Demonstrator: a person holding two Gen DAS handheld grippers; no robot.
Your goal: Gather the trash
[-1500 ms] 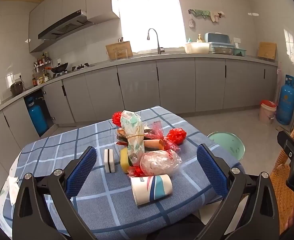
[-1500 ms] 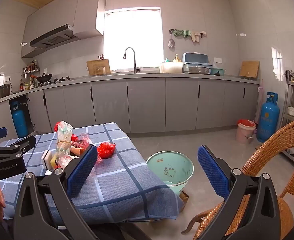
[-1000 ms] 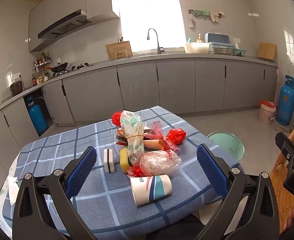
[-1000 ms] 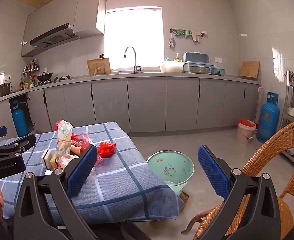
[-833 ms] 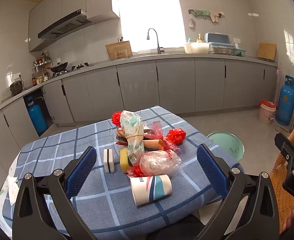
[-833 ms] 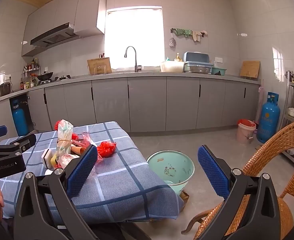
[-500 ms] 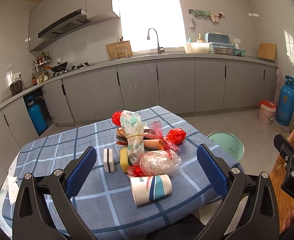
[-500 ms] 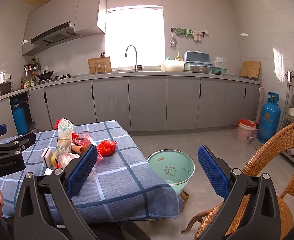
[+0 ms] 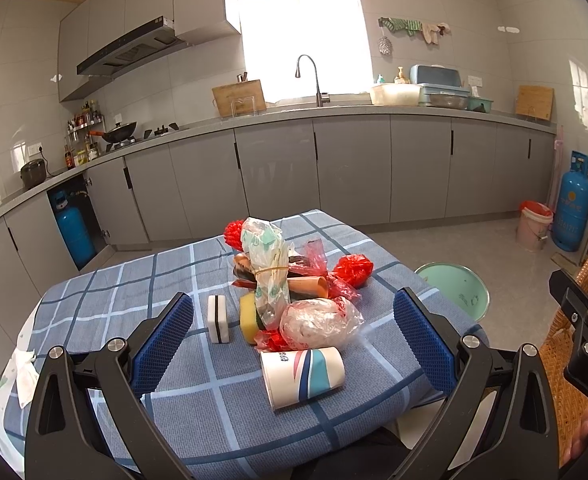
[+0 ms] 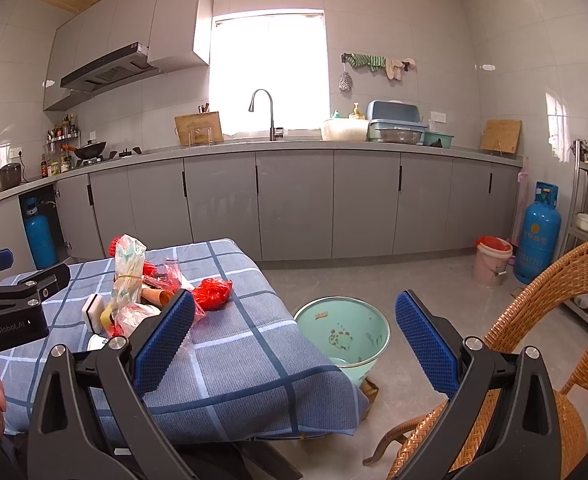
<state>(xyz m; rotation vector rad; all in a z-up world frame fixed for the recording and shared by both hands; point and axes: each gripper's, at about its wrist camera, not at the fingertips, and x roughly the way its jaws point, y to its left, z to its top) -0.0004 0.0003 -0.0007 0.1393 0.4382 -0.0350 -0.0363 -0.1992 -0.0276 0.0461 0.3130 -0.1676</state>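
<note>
A heap of trash lies on the blue checked tablecloth [image 9: 105, 304]. It holds a tipped paper cup [image 9: 302, 376], a clear bag with a crumpled wad [image 9: 318, 323], a tall tied printed bag [image 9: 267, 268], a yellow sponge [image 9: 247, 318], a white block sponge [image 9: 217, 318] and a red crumpled bag [image 9: 354, 268]. My left gripper [image 9: 294, 344] hovers open over the table's near edge, with the cup between its blue pads. My right gripper [image 10: 289, 340] is open above the table's right corner, and a mint-green bin [image 10: 344, 336] stands on the floor between its fingers.
A wicker chair [image 10: 550, 360] stands at the right. Grey cabinets [image 10: 294, 204] run along the back wall. A blue gas cylinder [image 10: 538, 236] and a pink bucket [image 10: 492, 260] stand at the far right. A crumpled tissue [image 9: 23, 372] lies on the table's left edge.
Hardly anything has changed. Both grippers stay open and nearly still, with only a slight drift of the views.
</note>
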